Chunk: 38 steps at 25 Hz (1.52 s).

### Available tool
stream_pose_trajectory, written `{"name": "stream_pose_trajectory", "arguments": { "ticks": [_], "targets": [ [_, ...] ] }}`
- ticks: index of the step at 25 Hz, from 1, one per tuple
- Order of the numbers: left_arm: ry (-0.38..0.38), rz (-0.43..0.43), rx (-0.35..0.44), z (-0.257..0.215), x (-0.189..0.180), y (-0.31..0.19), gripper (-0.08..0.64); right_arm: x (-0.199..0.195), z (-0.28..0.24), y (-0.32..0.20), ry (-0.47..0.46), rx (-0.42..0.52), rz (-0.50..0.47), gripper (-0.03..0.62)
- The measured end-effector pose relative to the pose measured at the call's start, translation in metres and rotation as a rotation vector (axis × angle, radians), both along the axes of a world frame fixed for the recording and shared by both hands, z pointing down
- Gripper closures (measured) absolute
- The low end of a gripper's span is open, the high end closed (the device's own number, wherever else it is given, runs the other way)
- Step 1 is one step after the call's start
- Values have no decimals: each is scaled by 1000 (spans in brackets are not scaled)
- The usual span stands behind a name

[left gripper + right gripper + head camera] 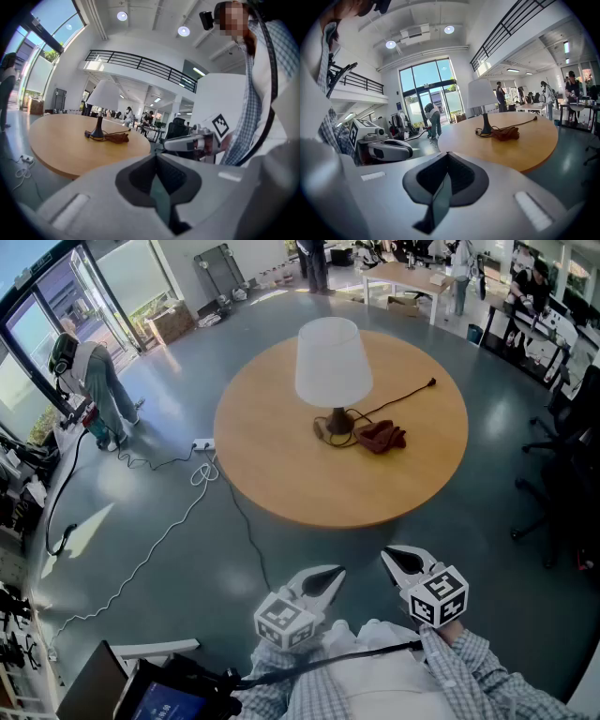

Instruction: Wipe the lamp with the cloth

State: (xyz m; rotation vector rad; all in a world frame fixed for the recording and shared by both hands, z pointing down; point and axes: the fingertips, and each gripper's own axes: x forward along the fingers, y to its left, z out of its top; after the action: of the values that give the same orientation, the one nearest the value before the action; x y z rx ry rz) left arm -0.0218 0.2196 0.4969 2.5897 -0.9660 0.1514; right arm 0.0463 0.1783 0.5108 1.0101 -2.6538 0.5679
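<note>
The round tabletop point(281, 474) stands on open grey floor point(187, 549), with free room all along its near edge. The lamp point(330, 362) stands upright near the middle. The cloth point(381, 436) lies bunched just right of the lamp's base, beside the cord point(403, 399), whose plug end lies near the far right edge. A white cable point(150, 554) and a power strip point(203, 443) lie on the floor just off the left edge. Office chairs point(562, 427) stand well apart to the right.

The left claw point(328, 577) and right claw point(394, 559) hover side by side over the floor, short of the near edge. Both are closed with nothing between the jaws. Each claw's cube point(439, 596) bears black-and-white square markers. A screen point(164, 704) at lower left glows blue, its print too small to read.
</note>
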Motion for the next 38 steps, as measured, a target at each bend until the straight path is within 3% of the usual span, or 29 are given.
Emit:
{"name": "stream_pose_trajectory", "arguments": {
  "ticks": [21,34,38],
  "targets": [
    [-1,-7,-4,1,-1,3,555,5,0,1,-10,-15,18,589],
    [-17,-53,17,-9,11,3,555,27,-2,-4,-22,-17,9,588],
    [16,-86,5,-12,18,5,555,36,-2,-3,-34,-18,-2,589]
  ]
}}
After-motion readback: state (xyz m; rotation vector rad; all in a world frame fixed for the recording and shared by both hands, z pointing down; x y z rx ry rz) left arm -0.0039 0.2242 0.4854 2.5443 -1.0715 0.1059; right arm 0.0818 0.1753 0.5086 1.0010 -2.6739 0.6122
